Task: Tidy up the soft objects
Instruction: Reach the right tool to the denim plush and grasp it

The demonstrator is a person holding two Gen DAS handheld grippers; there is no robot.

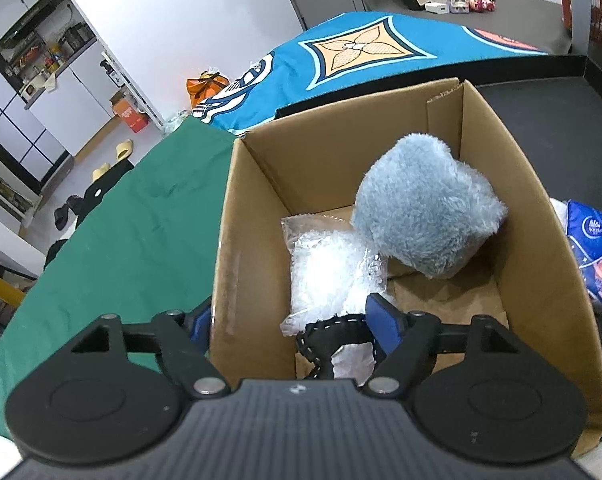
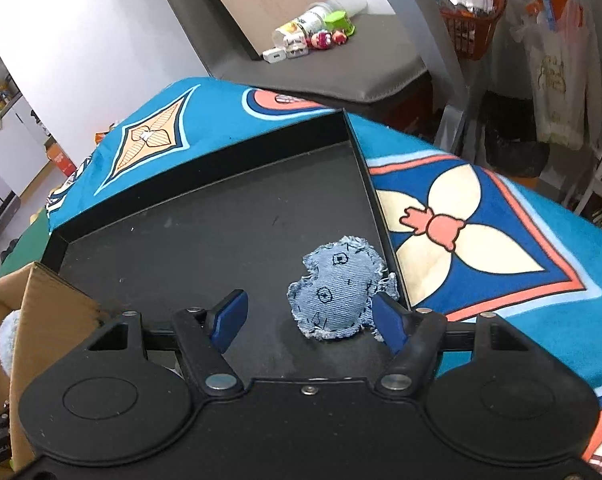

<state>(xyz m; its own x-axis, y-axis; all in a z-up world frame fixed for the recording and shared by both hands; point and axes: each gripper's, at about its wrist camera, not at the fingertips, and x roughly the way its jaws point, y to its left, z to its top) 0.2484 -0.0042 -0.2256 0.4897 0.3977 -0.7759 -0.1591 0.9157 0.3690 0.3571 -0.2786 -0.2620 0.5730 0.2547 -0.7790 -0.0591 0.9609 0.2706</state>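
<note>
Looking down, we see the cardboard box (image 1: 341, 152) holding a fluffy blue-grey cushion (image 1: 425, 208), a clear plastic bag (image 1: 329, 272) and what seems a black stitched piece (image 1: 325, 340). Our left gripper (image 1: 293, 320) gapes, straddling the box wall. Our right gripper (image 2: 307, 316) stands apart around the denim toy (image 2: 337, 292) on the black tray (image 2: 205, 216).
</note>
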